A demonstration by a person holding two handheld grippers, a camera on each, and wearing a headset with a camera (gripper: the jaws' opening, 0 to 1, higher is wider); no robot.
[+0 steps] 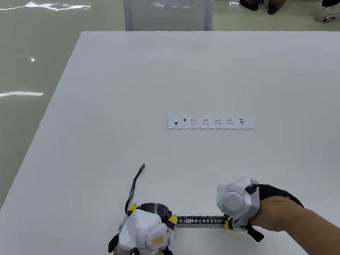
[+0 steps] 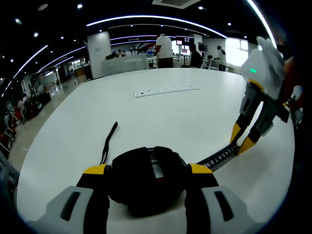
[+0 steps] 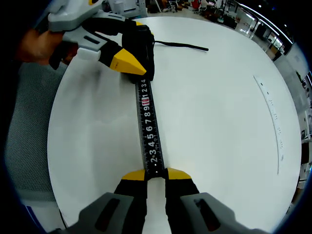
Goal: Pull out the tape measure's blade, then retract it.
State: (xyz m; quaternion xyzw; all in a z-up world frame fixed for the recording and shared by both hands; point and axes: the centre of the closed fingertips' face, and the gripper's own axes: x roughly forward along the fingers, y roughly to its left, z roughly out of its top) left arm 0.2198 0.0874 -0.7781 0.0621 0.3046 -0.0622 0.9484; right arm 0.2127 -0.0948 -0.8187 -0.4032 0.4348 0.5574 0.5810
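Tape measure case (image 2: 146, 187) is being clamped by the left gripper (image 2: 147, 169) on the table (image 1: 213, 72). Its blade (image 3: 147, 126) is being held out toward 3 o'clock, tip seemingly pinched by the closed right gripper (image 3: 156, 174).

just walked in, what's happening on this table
A person is working a tape measure at a white table. The left hand-held gripper clamps its black case, and the right hand-held gripper pinches the tip of the blade, which is out a short stretch between them. The strap lies loose on the table, with a power strip farther back.
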